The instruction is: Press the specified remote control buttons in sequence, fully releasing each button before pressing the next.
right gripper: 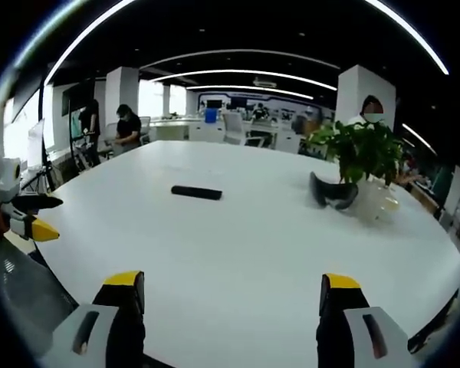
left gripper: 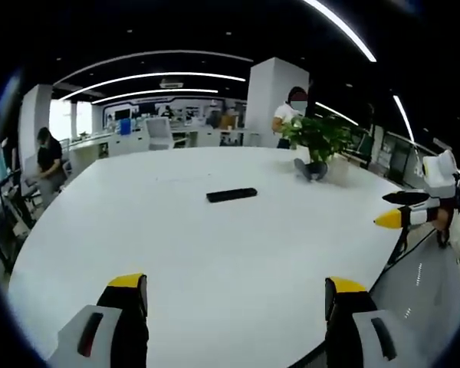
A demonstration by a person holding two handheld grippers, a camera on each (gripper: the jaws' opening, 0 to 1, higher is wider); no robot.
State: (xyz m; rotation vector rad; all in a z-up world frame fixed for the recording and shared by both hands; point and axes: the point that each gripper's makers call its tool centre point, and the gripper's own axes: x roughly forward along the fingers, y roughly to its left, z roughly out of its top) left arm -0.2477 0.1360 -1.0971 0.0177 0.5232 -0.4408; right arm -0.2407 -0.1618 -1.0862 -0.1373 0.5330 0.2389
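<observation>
The left claw (left gripper: pixel 236 295) stands with its yellow-tipped jaws wide apart and empty over the smooth white worktop (left gripper: pixel 215 253). The remote control (left gripper: pixel 231 195), a slim matte-black bar, lies flat well ahead of it, long axis crosswise to the jaws. The right claw (right gripper: pixel 232 295) is likewise spread and empty; the remote control (right gripper: pixel 196 192) lies ahead and slightly left. Neither looks clearly nearer. A leafy potted plant (right gripper: pixel 360 153) stands ahead to the right.

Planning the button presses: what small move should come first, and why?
Probably bring the right gripper forward toward the slim black remote control. Both grippers sit open near the white table's edge, far from the remote, which lies untouched mid-table.
</observation>
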